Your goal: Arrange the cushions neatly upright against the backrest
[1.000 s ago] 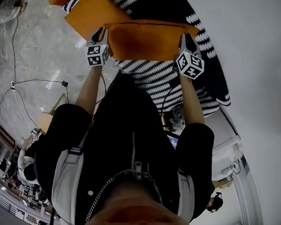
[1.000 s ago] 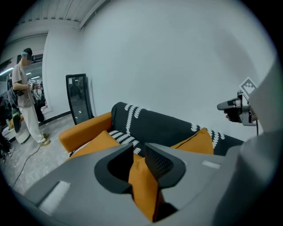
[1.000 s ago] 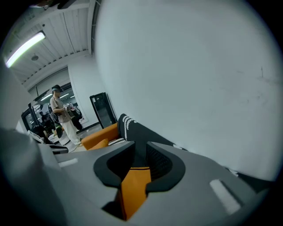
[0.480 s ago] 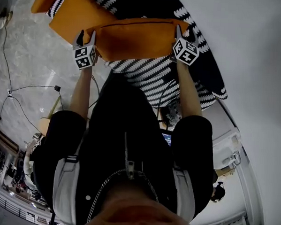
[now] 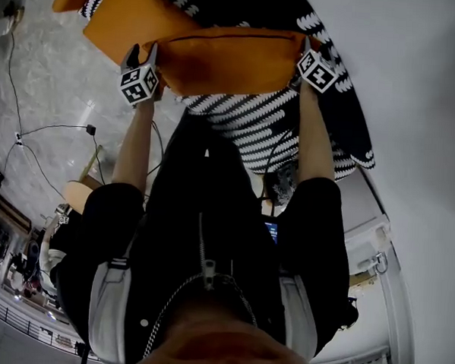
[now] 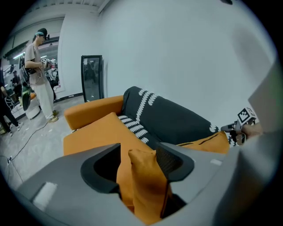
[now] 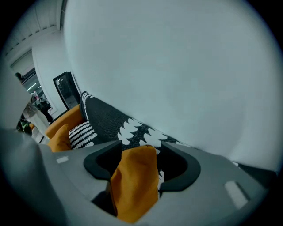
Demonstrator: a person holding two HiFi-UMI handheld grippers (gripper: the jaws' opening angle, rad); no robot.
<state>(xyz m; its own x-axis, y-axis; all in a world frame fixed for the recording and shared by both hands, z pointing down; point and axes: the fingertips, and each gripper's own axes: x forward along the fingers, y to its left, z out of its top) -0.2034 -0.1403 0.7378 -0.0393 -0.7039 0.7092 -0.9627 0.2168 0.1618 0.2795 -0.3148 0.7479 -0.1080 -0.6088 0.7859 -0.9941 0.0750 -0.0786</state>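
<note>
Bracketing orange cushion [image 5: 226, 59]: left gripper [image 5: 142, 51] at its 9 o'clock end, right gripper [image 5: 308, 48] at 3 o'clock end. Both jaw pairs just opened wide; cushion corner loose between each, not clamped. Cushion lies along black patterned backrest [image 6: 177, 117].

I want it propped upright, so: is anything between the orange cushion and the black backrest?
Nothing visible does: the orange cushion sits right before the black patterned backrest, no other cushion between them.
</note>
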